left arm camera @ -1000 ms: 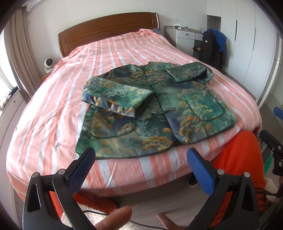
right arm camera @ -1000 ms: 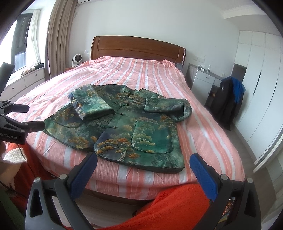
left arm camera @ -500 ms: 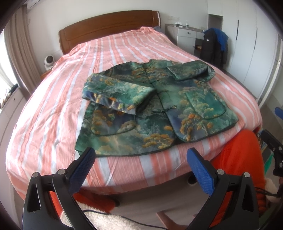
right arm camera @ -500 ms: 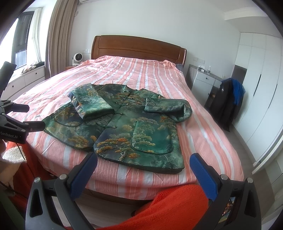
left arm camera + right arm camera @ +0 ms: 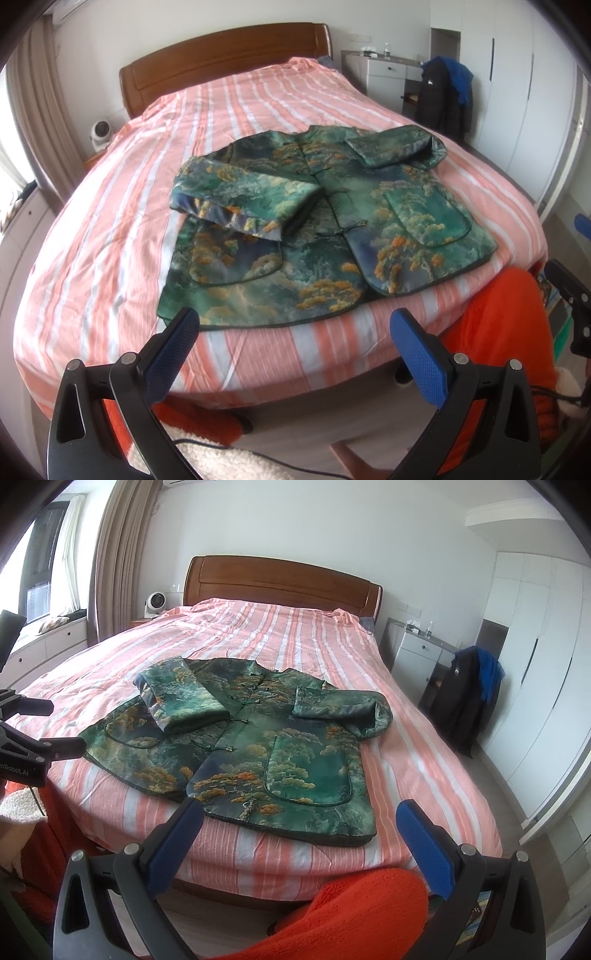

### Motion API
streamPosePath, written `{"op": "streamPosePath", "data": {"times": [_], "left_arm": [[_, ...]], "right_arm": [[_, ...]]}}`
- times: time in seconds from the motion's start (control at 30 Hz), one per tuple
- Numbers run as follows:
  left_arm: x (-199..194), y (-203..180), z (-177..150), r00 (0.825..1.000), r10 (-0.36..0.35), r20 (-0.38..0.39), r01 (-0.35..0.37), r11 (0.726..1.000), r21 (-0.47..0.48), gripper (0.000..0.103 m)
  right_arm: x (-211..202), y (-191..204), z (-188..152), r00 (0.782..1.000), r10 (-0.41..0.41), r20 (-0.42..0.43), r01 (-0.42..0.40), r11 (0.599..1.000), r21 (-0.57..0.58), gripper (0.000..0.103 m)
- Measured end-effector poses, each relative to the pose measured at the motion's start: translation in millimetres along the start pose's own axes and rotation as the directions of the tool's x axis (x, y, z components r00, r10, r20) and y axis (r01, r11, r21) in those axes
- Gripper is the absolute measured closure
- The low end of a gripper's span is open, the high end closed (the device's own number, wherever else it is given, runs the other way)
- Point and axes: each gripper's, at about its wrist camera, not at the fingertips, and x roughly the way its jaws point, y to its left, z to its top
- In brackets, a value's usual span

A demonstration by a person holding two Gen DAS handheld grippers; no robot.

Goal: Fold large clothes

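Left wrist view: my left claw (image 5: 291,347) and right claw (image 5: 299,836) gape empty; green landscape-print satin jacket (image 5: 325,225) lies ahead on striped bed (image 5: 122,229). Slippery sleeves may unfold when lifted.

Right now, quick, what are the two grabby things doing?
Left gripper: jaws open, holding nothing, short of the green jacket.
Right gripper: jaws open, holding nothing, near the jacket's hem.

Open air lies between my spread tongs and the jacket (image 5: 325,236); my orange-clad knee (image 5: 354,915) crowds below.
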Motion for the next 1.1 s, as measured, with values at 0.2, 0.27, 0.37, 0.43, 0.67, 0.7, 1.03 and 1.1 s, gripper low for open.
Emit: {"op": "streamPosePath", "data": {"times": [0.2, 0.27, 0.37, 0.43, 0.67, 0.7, 1.03, 1.1], "left_arm": [[0.0, -0.4, -0.2, 1.0, 0.0, 0.0, 0.0, 1.0, 0.001, 0.0], [0.0, -0.5, -0.3, 1.0, 0.0, 0.0, 0.0, 1.0, 0.0, 0.0], [0.2, -0.8, -0.3, 1.0, 0.0, -0.001, 0.0, 1.0, -0.001, 0.0], [1.2, -1.2, -0.4, 1.0, 0.001, -0.008, -0.001, 1.0, 0.0, 0.0], [10.9, 17.1, 0.8, 0.999, 0.02, -0.029, -0.02, 0.999, -0.034, 0.0], [17.1, 31.3, 2.2, 0.999, 0.026, -0.041, -0.029, 0.997, -0.068, 0.0], [143.5, 217.3, 8.7, 0.954, -0.197, -0.225, 0.117, 0.939, -0.323, 0.0], [172.6, 225.6, 10.6, 0.935, -0.246, -0.255, 0.154, 0.931, -0.33, 0.001]], "right_arm": [[0.3, -0.7, 0.6, 1.0, 0.001, -0.003, -0.001, 1.0, 0.0, 0.0], [0.5, -0.2, 0.4, 1.0, 0.001, -0.004, -0.001, 1.0, 0.0, 0.0], [1.4, -0.6, 0.7, 1.0, 0.002, -0.008, -0.002, 1.0, 0.0, 0.0], [1.6, -1.1, 1.0, 1.0, 0.002, -0.009, -0.002, 1.0, -0.001, 0.0], [5.2, -3.5, 1.7, 1.0, 0.0, 0.001, 0.0, 1.0, -0.008, 0.0], [6.4, -4.3, 2.5, 1.0, -0.001, 0.001, 0.001, 1.0, -0.009, 0.0], [46.6, -43.4, 2.8, 0.996, 0.069, -0.052, -0.064, 0.994, 0.094, 0.0], [73.1, -60.7, -2.6, 0.988, 0.113, -0.101, -0.101, 0.988, 0.117, 0.0]]}}
